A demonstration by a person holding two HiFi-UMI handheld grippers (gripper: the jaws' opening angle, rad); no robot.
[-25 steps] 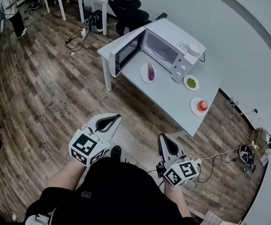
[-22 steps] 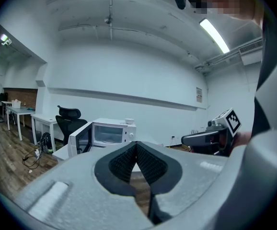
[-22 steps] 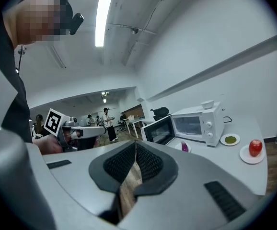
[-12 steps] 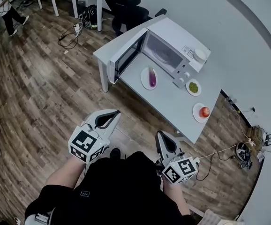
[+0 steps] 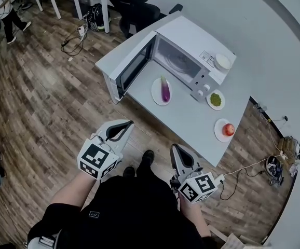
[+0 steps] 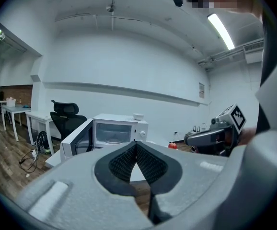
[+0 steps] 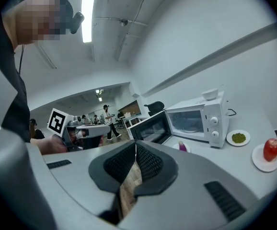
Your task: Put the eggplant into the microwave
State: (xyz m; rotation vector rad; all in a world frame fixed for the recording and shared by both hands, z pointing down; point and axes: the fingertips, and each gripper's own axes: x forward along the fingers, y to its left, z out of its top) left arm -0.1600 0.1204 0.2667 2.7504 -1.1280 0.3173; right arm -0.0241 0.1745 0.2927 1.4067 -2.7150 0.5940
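We hold the left gripper (image 5: 130,122) and the right gripper (image 5: 174,147) low in front of us, both short of the white surface (image 5: 191,121) and touching nothing. The left gripper's fingers (image 6: 123,161) are clenched together with nothing between them, and the right gripper's fingers (image 7: 120,163) are likewise pressed tight and empty. The eggplant (image 5: 165,90) lies on a white plate (image 5: 155,90) on the surface, just in front of the microwave (image 5: 191,45), whose door (image 5: 132,69) stands swung open to the left. To the right of the microwave sit a plate of something green (image 5: 215,107) and, nearer the surface's edge, a plate with a red fruit (image 5: 219,131). A small white bowl (image 5: 222,61) rests on top of the microwave.
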